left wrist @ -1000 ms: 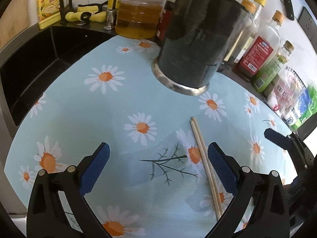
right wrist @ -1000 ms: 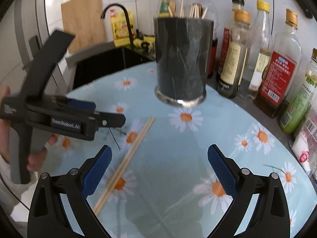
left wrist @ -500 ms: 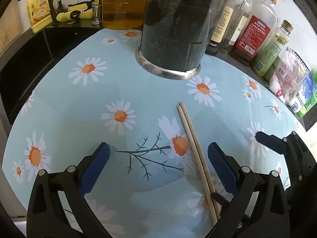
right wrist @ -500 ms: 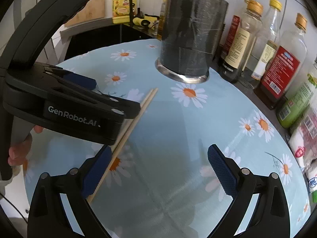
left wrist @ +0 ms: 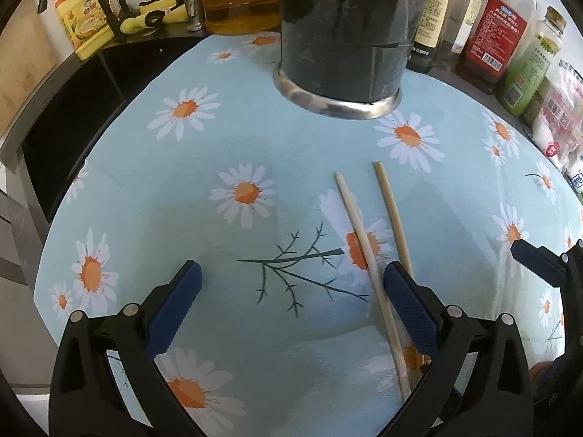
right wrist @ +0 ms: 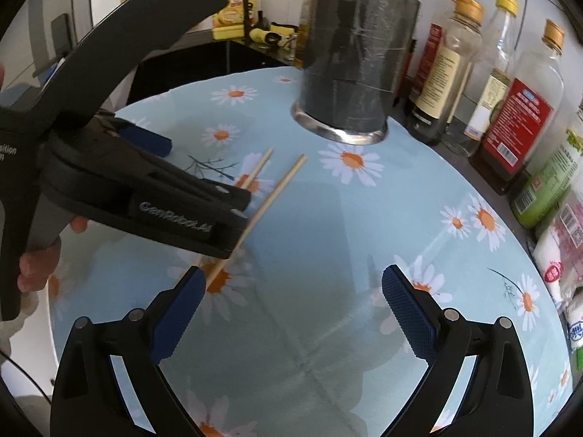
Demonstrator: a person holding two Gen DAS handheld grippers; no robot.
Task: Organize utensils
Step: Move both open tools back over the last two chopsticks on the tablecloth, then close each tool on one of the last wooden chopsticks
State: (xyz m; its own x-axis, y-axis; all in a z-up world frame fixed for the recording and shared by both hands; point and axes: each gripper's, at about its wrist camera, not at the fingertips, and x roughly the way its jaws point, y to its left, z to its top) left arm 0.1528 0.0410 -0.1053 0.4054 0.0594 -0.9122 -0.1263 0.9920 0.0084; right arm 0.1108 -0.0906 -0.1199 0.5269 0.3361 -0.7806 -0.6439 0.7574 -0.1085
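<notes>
Jaws spread wide, the left gripper point(left wrist: 289, 304) hovers low over a daisy-print tablecloth point(left wrist: 153, 189), its right blue pad point(left wrist: 410, 306) wedged between two wooden chopsticks point(left wrist: 359, 235) that lie on the cloth, near ends crossing under that pad, far ends splayed apart and pointing at the holder. The placement suggests a pickup is being lined up, though only the paler stick sits inside the opening; the other lies just outside it. The right gripper point(right wrist: 291, 315), also wide open and holding nothing, waits to the side above bare cloth, apparently on standby. Beyond the sticks stands a dark cylindrical utensil holder point(right wrist: 359, 73) with a metal base, the likely destination, more chopstick tips showing at its rim. Sauce and oil bottles point(right wrist: 517, 109) crowd the wall behind. The chopsticks' near ends vanish under the gripper frame, and whether the pad touches them cannot be judged. A hand point(right wrist: 34, 258) grips the left tool's handle, partly cut off.
</notes>
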